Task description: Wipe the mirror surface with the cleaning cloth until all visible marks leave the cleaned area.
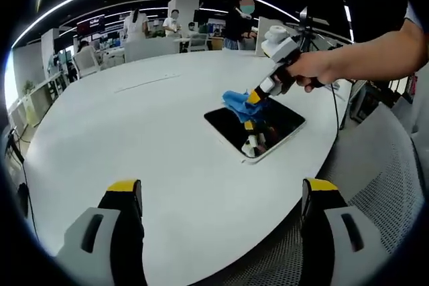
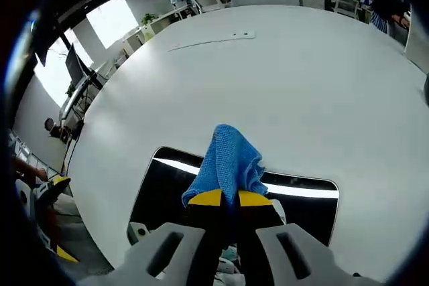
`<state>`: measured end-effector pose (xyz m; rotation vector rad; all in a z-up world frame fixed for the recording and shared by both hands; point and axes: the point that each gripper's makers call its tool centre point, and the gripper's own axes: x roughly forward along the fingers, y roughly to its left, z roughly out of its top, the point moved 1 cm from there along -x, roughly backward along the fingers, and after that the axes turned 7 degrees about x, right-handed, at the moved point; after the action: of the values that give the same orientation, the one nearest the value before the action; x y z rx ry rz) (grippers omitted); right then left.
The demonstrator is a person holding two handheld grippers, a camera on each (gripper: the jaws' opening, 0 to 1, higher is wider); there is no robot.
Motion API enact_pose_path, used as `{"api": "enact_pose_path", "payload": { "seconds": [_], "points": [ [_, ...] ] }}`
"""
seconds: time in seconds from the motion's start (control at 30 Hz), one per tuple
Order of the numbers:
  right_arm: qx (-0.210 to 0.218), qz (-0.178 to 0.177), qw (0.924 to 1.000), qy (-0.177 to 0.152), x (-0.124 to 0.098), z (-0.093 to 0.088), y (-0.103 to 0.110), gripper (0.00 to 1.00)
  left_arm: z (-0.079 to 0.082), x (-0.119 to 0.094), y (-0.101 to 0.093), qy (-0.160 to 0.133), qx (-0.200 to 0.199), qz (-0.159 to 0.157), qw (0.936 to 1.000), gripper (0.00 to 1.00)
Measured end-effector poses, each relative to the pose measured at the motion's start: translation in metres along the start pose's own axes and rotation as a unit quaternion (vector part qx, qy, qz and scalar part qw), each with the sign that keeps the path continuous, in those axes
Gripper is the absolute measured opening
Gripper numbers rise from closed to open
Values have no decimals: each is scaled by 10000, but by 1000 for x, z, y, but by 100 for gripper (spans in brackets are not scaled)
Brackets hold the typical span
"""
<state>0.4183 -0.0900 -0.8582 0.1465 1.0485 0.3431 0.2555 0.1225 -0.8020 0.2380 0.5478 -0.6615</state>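
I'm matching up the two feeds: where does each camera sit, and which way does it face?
Left gripper view: rides the left gripper, jaws open over the white table, facing the mirror, right gripper and the person's forearm.
Right gripper view: rides the right gripper, looking down its jaws shut on the blue cloth at the mirror.
Shared: mirror, cloth, table.

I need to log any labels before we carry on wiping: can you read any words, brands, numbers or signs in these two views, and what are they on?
None can be read.
Dark screen on the far wall: a reddish patch, too small and blurred to read.
Mirror, blue cleaning cloth, white table: no print visible.
Right hand-held gripper, shut on the cleaning cloth, and left hand-held gripper, open: no lettering visible.
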Motion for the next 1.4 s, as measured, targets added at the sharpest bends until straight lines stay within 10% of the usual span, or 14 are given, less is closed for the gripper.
{"api": "enact_pose_path", "payload": {
  "seconds": [0.3,1.4],
  "points": [
    [-196,78,9998,-25,-1,-1,-1,1,21,-7,10,-473,125,254,9985,99],
    [-388,-114,9992,42,-6,4,-25,1,13,-4,9,-319,63,163,9993,99]
  ]
}}
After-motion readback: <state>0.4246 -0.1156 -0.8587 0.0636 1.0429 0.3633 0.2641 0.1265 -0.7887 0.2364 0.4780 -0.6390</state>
